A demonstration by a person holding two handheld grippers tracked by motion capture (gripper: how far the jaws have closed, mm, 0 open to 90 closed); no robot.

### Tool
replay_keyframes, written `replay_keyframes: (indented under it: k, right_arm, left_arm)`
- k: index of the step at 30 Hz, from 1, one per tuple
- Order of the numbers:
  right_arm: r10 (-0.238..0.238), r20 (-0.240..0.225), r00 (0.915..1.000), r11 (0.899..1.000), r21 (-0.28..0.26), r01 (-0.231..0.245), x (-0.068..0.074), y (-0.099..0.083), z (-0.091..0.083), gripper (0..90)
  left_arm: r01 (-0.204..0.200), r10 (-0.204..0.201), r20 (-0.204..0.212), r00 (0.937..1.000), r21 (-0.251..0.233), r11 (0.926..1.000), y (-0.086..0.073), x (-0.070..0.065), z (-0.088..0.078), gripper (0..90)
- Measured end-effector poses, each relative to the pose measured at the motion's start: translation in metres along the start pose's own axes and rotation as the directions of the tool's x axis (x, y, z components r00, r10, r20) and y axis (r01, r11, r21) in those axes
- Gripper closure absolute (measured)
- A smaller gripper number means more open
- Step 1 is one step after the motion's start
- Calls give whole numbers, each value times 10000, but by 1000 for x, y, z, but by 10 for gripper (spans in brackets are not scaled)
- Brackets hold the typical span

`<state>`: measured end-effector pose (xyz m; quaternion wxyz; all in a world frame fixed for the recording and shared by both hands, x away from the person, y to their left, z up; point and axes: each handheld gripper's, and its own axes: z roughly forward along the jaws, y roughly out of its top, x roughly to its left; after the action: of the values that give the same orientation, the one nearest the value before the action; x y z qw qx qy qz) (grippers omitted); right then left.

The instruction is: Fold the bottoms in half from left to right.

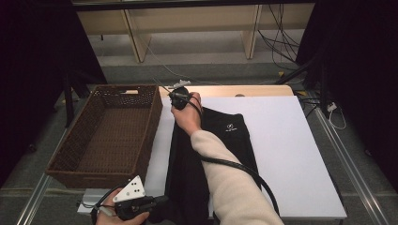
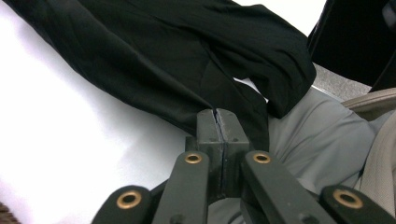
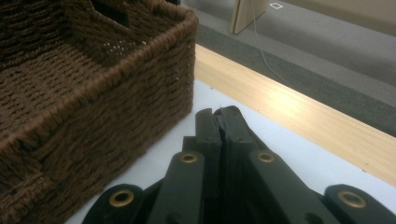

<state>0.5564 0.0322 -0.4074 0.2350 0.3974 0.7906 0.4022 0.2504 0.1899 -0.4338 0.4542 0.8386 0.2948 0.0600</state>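
Observation:
A black garment with a small white logo lies lengthwise on the white table top. My right gripper is at the garment's far left corner, beside the basket, held by a hand in a cream sleeve. In the right gripper view its jaws are shut, with dark cloth pinched at the tips. My left gripper is at the garment's near left corner, by the table's front edge. In the left gripper view its jaws are shut on the edge of the black garment, which drapes away behind them.
A brown wicker basket stands left of the table, its corner close to the right gripper. A pale wooden strip runs along the table's far edge. The person's grey trousers lie past the near edge. Cables trail on the floor behind.

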Motion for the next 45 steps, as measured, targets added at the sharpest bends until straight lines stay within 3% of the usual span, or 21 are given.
replay_keyframes:
  k: [24,45]
  right_arm:
    - [208,-186,9996,9990,-388,-215,3,21,-3,879]
    - [194,-281,9994,9983,-552,-209,11,35,-3,879]
  left_arm:
    - [-222,201,-296,9994,-750,9969,9,1,-26,890]
    - [-422,383,-517,9979,-778,9961,12,-1,-39,890]
